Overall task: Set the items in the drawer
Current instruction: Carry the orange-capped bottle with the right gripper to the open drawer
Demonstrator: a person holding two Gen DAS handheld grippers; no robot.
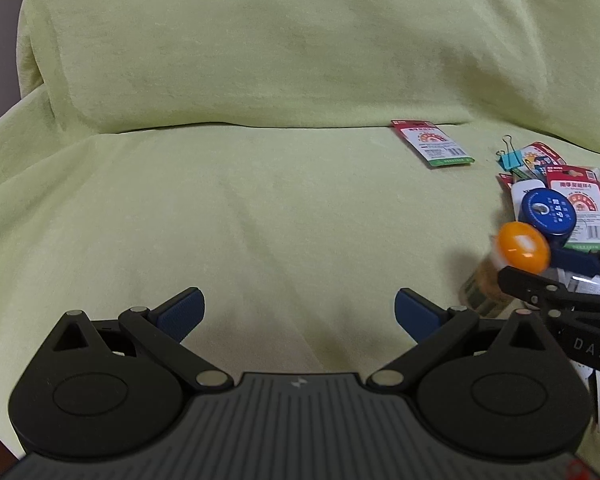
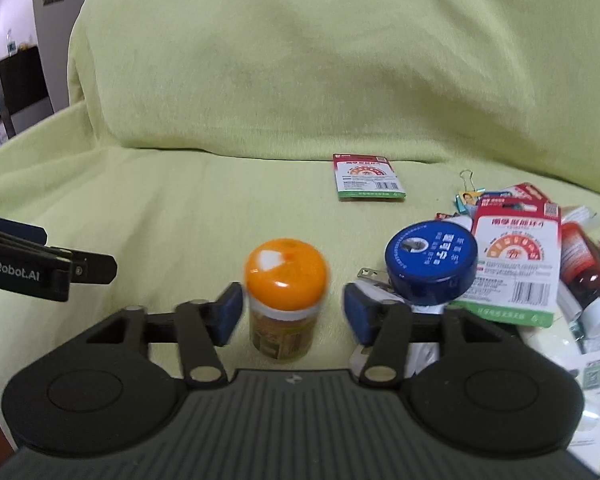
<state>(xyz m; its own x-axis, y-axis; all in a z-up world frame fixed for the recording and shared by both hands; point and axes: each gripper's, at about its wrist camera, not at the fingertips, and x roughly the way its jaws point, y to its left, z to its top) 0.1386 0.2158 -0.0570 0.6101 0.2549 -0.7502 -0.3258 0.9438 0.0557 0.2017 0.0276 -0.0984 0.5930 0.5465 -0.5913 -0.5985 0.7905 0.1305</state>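
**Orange-capped bottle between my right tool's spread fingers**

Low in the right wrist view, my right tool (image 2: 293, 314) stands apart, its blue pads on either side of a small upright bottle with an orange cap and a yellowish label (image 2: 285, 300). The bottle is blurred; I see a gap on the right side, and cannot tell whether the left pad touches it. Just right of it, a round blue tin with white lettering (image 2: 431, 258) rests tilted on a heap of red-and-white cards, binder clips and a red bottle. Further back, mid-frame, a single red, white and green card packet (image 2: 367, 177) lies flat on the light green plush sofa cover (image 2: 180, 208).

In the left wrist view, my left tool (image 1: 299, 314) is spread wide over bare cover, holding nothing.
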